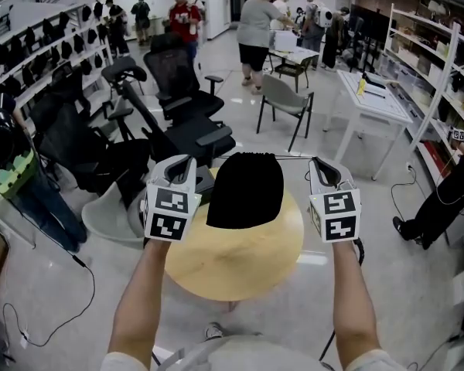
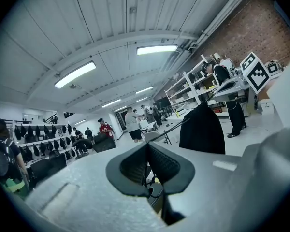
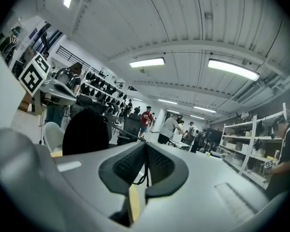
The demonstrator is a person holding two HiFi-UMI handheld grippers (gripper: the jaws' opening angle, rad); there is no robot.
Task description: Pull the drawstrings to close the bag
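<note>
One black bag hangs upright over the round wooden surface, between the two tools; whether its bottom touches the wood is unclear. Two drawstrings run out level from its gathered top, one to each side. The left drawstring ends in the left tool, whose jaws are clamped together on it. The right drawstring is pinched the same way in the right tool. One grey chair stands beyond.
</note>
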